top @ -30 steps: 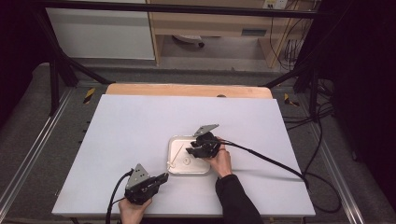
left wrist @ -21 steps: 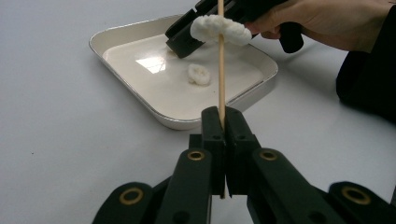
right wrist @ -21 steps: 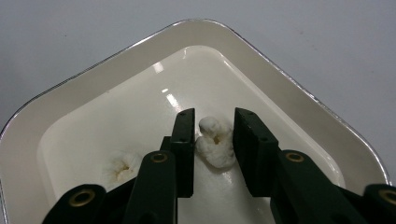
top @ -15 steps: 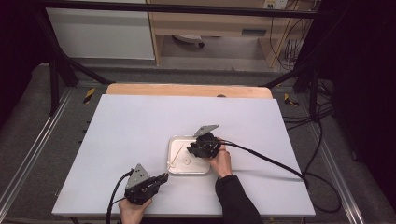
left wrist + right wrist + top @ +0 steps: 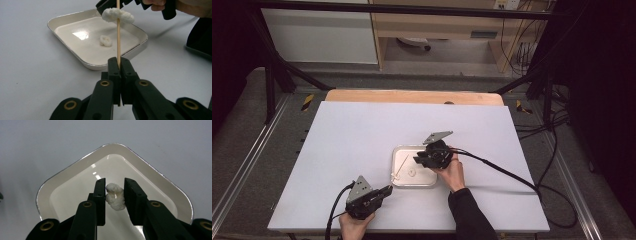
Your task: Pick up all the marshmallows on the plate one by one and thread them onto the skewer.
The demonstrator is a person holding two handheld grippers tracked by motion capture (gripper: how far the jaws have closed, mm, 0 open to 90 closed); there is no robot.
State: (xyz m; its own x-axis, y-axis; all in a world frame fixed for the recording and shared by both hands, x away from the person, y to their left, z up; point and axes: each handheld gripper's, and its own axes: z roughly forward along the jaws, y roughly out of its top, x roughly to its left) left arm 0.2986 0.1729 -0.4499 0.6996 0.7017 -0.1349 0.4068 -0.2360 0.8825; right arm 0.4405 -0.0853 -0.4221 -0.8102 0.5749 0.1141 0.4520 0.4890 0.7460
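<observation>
Skewer stands clamped in the left tool, tip over the white tray. Right tool has just been closing and grips a white piece by the skewer.

1. The left hand-held gripper has two flat black jaws, each with small screw holes near the tip.
2. Black link arms behind the jaws carry brass-coloured pivot rings.
3. The right hand-held gripper is built the same: black jaws, black links, brass rings.
4. In the high view each gripper bears a grey three-cornered plate on top.
5. A black cable trails from each gripper.
6. The person's right arm wears a dark sleeve.
</observation>
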